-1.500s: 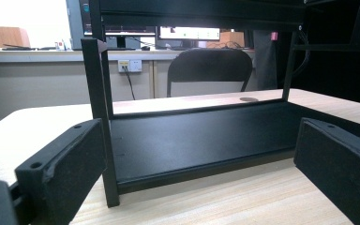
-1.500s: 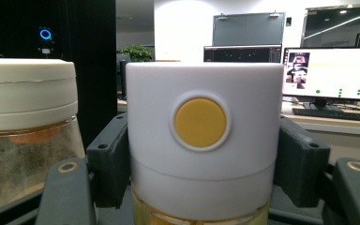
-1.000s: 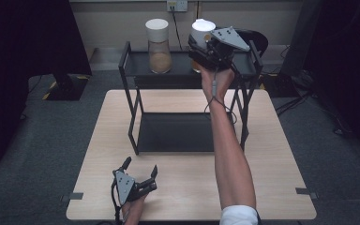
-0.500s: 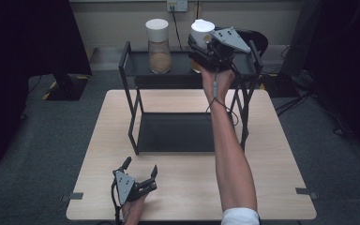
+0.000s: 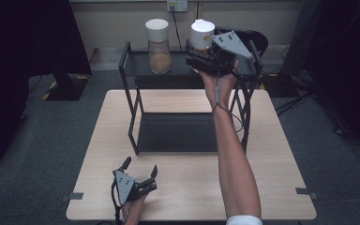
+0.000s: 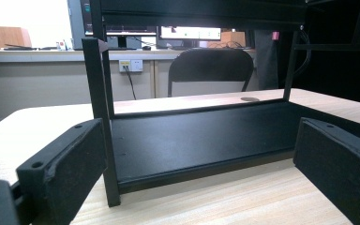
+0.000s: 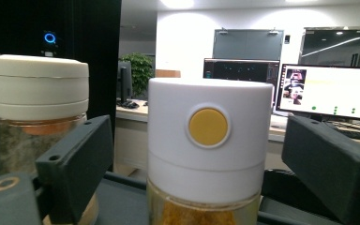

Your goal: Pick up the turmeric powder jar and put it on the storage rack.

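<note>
A black two-shelf rack [image 5: 132, 101] stands at the back of the wooden table [image 5: 192, 192]. On its top shelf are two white-lidded jars. The left jar [image 5: 158, 44] [image 7: 33, 93] holds brownish powder. The right jar [image 5: 202, 32] [image 7: 209, 140] has a yellow dot on its lid and yellow contents. My right gripper [image 5: 198, 60] [image 7: 201, 159] is up at that jar, open, one jaw on each side with a small gap to the lid. My left gripper [image 5: 141, 166] [image 6: 201, 154] rests open on the table's front part, facing the rack's lower shelf [image 6: 201, 136], nothing between its jaws.
The rack's front left post [image 6: 101, 122] rises close ahead of the left gripper. A black chair [image 6: 211, 65] and a wall with sockets stand behind the table. Bare tabletop lies in front of the rack, crossed by the person's right forearm [image 5: 232, 159].
</note>
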The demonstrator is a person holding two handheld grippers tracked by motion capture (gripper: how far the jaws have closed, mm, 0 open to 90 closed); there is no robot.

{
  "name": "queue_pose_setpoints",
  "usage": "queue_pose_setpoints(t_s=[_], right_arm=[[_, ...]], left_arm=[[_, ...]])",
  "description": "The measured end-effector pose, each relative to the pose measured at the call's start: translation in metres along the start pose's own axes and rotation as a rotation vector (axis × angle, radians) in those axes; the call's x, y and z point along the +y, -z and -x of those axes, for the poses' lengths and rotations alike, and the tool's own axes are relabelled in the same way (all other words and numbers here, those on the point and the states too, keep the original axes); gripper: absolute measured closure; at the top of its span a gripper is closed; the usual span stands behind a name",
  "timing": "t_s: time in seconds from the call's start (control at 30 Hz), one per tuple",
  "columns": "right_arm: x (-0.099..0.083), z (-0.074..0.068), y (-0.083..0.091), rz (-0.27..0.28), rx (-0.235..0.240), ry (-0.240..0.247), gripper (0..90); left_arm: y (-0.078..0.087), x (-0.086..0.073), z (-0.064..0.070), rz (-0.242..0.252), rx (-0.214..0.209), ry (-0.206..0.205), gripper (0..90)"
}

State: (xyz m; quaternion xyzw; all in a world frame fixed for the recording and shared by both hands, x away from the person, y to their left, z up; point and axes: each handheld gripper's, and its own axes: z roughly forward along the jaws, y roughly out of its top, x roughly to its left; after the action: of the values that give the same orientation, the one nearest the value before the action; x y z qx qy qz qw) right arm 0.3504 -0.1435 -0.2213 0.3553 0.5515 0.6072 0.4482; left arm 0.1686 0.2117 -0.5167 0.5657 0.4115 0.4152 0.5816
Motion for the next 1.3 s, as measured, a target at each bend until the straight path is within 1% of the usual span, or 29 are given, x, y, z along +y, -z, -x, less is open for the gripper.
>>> queue_pose_setpoints(t_s=[0.13, 0.17, 0.27, 0.43, 0.5, 0.67, 0.73, 0.8, 0.93, 1.03, 1.07, 1.13, 1.17, 1.23, 1.3], right_arm=[[-0.002, -0.001, 0.005, 0.006, -0.006, -0.001, 1.7], [-0.003, -0.003, 0.006, 0.011, -0.014, -0.002, 0.0], [-0.005, -0.004, 0.011, 0.014, -0.015, -0.012, 0.0], [-0.009, -0.007, 0.021, 0.029, -0.018, -0.003, 0.0], [-0.01, -0.007, 0.025, 0.034, -0.01, -0.011, 0.0], [-0.014, -0.01, 0.035, 0.046, -0.011, -0.003, 0.0], [-0.016, -0.009, 0.039, 0.051, -0.005, -0.004, 0.0], [-0.015, -0.008, 0.042, 0.042, -0.002, -0.001, 0.0], [-0.019, -0.007, 0.05, 0.042, -0.004, 0.001, 0.0], [-0.022, -0.006, 0.055, 0.047, -0.006, 0.008, 0.0], [-0.023, -0.007, 0.058, 0.046, -0.01, 0.018, 0.0], [-0.024, -0.007, 0.06, 0.049, -0.011, 0.019, 0.0], [-0.028, -0.006, 0.064, 0.055, -0.01, 0.012, 0.0], [-0.029, -0.006, 0.066, 0.056, -0.01, 0.014, 0.0], [-0.033, -0.006, 0.072, 0.056, -0.011, 0.013, 0.0]], left_arm=[[0.0, 0.0, 0.0, -0.002, 0.0, -0.002, 2.8], [0.0, 0.0, 0.0, -0.002, 0.0, -0.002, 2.8], [0.0, 0.0, 0.0, -0.002, 0.0, -0.003, 2.9], [0.0, 0.0, 0.0, -0.002, -0.001, -0.003, 2.9], [0.0, 0.0, 0.0, -0.002, -0.001, -0.003, 2.9], [0.0, 0.0, 0.0, -0.002, 0.0, -0.003, 2.9], [0.0, 0.0, 0.0, -0.002, 0.0, -0.003, 2.9], [0.0, 0.0, 0.0, -0.002, 0.0, -0.003, 2.9], [0.0, 0.0, 0.0, -0.001, 0.0, -0.003, 2.9], [0.0, 0.0, 0.0, -0.002, 0.0, -0.003, 2.9], [0.0, 0.0, -0.001, -0.001, -0.003, -0.003, 2.8], [0.0, 0.0, -0.001, -0.001, -0.003, -0.003, 2.6], [0.0, 0.0, -0.001, -0.001, -0.003, -0.003, 2.6], [0.0, 0.0, -0.001, 0.0, -0.003, -0.002, 2.6], [0.0, 0.0, -0.001, 0.0, -0.003, -0.003, 2.6]])
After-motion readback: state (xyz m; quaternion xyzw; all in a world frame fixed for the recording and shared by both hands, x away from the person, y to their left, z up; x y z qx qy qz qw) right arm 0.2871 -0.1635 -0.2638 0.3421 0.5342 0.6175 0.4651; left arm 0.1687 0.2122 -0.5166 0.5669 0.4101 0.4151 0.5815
